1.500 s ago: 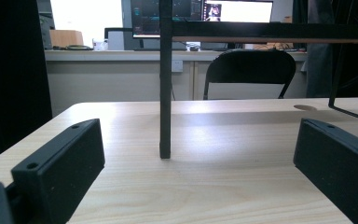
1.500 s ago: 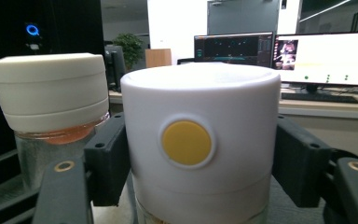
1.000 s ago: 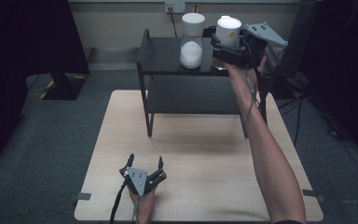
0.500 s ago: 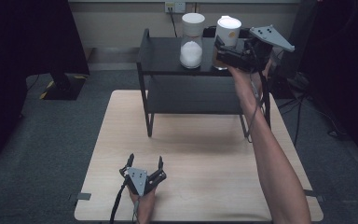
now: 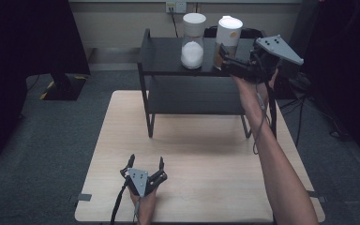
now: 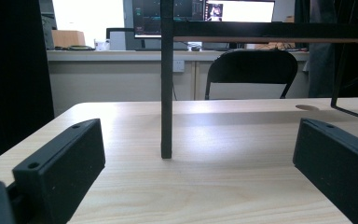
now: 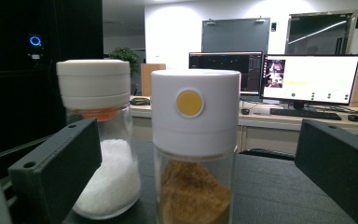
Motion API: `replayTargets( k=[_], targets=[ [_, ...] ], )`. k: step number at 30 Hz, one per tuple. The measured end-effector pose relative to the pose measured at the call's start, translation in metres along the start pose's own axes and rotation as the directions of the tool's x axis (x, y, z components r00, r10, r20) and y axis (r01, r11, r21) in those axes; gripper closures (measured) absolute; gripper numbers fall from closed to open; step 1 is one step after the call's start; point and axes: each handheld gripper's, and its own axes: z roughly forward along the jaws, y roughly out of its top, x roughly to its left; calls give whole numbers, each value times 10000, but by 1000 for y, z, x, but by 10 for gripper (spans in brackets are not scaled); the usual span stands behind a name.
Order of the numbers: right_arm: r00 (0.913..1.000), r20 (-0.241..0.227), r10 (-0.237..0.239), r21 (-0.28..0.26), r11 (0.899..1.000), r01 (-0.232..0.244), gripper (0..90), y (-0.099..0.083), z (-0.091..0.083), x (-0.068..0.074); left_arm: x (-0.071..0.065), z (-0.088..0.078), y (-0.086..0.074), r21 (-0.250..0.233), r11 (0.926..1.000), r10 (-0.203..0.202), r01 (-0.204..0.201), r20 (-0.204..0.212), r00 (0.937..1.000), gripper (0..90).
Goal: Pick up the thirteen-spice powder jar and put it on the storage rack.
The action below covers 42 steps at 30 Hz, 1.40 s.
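The brown-powder jar (image 7: 195, 149) is a clear glass cylinder with a tall white lid bearing a yellow dot. It stands upright and closed on the top of the black shelf (image 5: 164, 51), just beside the white-powder jar (image 7: 103, 140), about half full.

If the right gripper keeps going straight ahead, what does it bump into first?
Most likely the brown jar: it stands right between the right gripper's open fingers, nearer than the white jar beside it.
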Motion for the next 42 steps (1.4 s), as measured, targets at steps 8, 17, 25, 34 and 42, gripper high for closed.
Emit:
replayTargets(
  k=[8,17,25,34,42],
  targets=[
    [9999,-37,125,-77,9999,-125,0,-8,-21,-3,0,0,0,-2,10000,7,-7,-2,10000,13],
    [9999,92,146,-221,9997,-144,0,-15,-53,-7,2,0,0,9,10000,14,-14,97,10000,1],
    [10000,26,-94,-323,9994,95,0,-30,-74,-4,2,0,0,10,10000,15,-16,83,10000,0],
    [9986,-13,-526,-407,9978,525,0,-44,-92,1,2,0,0,10,10000,14,-14,83,10000,0],
    [9991,-79,-422,-587,9974,417,0,-57,-109,1,1,0,0,24,10000,19,-19,83,10000,1]
  ],
)
